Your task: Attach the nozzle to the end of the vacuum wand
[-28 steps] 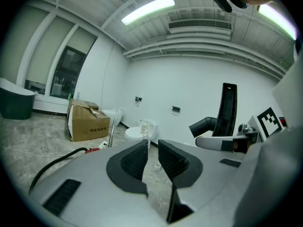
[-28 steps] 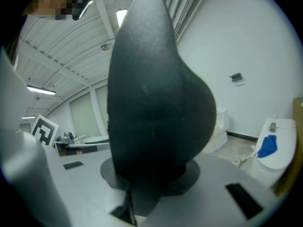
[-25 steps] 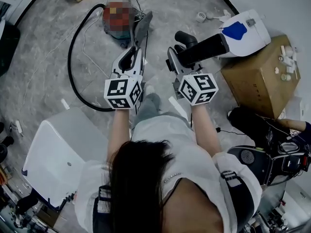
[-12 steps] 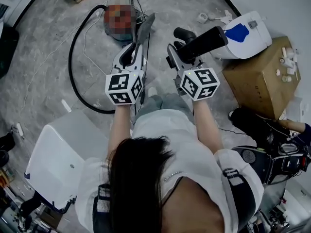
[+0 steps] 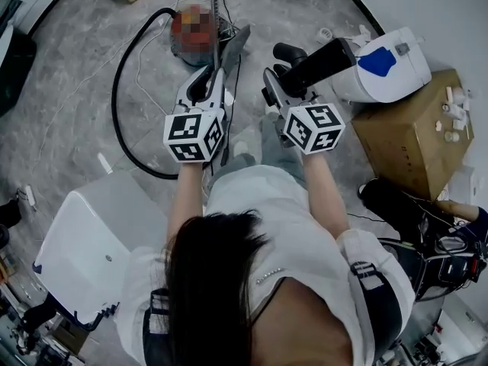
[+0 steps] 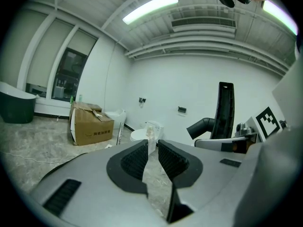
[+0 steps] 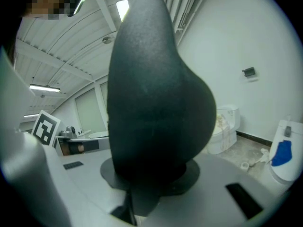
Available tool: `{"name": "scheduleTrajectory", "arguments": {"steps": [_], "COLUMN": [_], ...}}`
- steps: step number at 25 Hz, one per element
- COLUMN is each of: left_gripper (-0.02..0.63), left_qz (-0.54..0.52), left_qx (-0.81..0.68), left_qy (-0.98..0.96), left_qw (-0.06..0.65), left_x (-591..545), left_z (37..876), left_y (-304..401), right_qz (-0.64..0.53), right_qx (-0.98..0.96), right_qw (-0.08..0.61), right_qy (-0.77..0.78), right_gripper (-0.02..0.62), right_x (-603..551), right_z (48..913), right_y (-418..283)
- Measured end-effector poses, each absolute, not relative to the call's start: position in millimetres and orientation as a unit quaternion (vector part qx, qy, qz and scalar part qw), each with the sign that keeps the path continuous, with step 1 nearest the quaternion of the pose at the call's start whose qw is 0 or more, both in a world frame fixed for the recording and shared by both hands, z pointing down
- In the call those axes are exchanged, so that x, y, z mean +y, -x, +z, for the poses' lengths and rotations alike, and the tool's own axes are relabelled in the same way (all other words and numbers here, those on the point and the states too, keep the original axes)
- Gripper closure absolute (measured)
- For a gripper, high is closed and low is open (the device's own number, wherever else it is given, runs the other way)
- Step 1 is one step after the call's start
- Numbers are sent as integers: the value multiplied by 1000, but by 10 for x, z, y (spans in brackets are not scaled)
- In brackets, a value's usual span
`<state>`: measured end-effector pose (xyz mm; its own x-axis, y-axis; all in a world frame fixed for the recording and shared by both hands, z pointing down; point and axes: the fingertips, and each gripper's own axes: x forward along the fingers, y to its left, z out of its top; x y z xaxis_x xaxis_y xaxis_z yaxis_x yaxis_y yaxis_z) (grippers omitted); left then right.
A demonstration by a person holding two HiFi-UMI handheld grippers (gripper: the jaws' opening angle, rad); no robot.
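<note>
My right gripper [image 5: 288,82] is shut on the black nozzle [image 5: 324,63], which reaches up and right from the jaws, with a curved tube stub [image 5: 288,52] beside it. The nozzle [image 7: 156,93] fills the right gripper view, where it rises from between the jaws of the right gripper [image 7: 151,174]. From the left gripper view the same nozzle [image 6: 226,110] stands upright at the right. My left gripper [image 5: 210,75] is shut with nothing seen between its pads [image 6: 137,157]. The thin metal wand [image 5: 214,6] stands farther ahead, and in the left gripper view the wand [image 6: 118,126] is left of the jaws.
A black hose [image 5: 118,90] loops over the floor at the left. To the right are a white fixture with a blue patch [image 5: 389,56] and a cardboard box [image 5: 404,128]. A white bin [image 5: 99,242] stands at lower left. A long grey strip [image 5: 235,59] runs beside the left gripper.
Both grippers have shifted a little across the floor, the right one still holding the nozzle. The nozzle's tip no longer overlaps the white fixture.
</note>
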<state>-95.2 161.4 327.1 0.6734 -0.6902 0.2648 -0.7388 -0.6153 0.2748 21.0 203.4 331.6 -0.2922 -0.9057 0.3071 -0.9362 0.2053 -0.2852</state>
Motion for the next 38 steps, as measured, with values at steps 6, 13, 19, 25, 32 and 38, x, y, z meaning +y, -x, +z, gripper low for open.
{"name": "scheduleTrajectory", "arguments": {"steps": [6, 13, 19, 25, 32, 38], "left_gripper": [540, 540, 538, 538, 521, 412], "left_qz": [66, 68, 84, 87, 95, 113], "left_qx": [-429, -460, -486, -525, -559, -545], "left_qy": [-880, -861, -847, -820, -797, -800], "left_qw": [191, 203, 199, 209, 210, 222], "left_x": [1364, 883, 487, 108, -224, -342], "left_z": [3372, 3488, 3519, 3616, 3673, 3771], "left_y": [821, 567, 216, -31, -233, -314], "right_qz": [206, 214, 228, 229, 236, 247], "right_qx": [-795, -809, -826, -850, -865, -872], "right_qw": [48, 49, 49, 60, 68, 71], "right_qy": [-569, -545, -513, -470, -437, -416], "right_gripper": [495, 495, 495, 495, 495, 495], "right_x": [1745, 1152, 619, 102, -243, -379], "right_z": [3355, 3405, 3424, 3406, 3501, 3590], "right_y": [-378, -735, -1076, -1359, -1634, -1631]}}
